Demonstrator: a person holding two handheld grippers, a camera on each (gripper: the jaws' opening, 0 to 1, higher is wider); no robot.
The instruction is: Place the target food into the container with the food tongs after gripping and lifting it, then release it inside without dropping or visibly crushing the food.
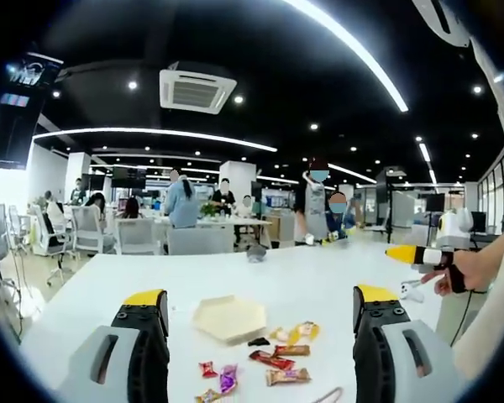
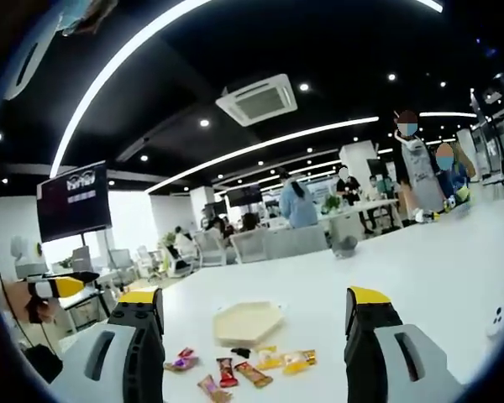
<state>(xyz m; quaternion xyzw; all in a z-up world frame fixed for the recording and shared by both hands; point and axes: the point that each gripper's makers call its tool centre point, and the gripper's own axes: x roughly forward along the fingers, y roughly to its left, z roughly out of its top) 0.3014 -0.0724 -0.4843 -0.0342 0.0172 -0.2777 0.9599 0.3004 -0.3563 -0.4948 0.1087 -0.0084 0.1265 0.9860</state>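
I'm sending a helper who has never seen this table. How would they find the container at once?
On the big white table, look just beyond the scatter of wrapped candies. The container is a shallow, pale cream, six-sided tray. It is the one plain, flat-sided thing beside small shiny coloured wrappers.

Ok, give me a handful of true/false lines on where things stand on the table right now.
1. Both grippers are open. True: the left gripper and right gripper each show their jaws wide apart with nothing between them.
2. The tray already holds a snack. False: its inside is bare in both views.
3. The snacks lie on the table beside the tray. True: wrapped pieces are scattered just next to it.
4. A gripper is holding tongs. False: neither grips anything.
5. The tray is round. False: it is hexagonal.
6. People are at desks beyond the table. True.
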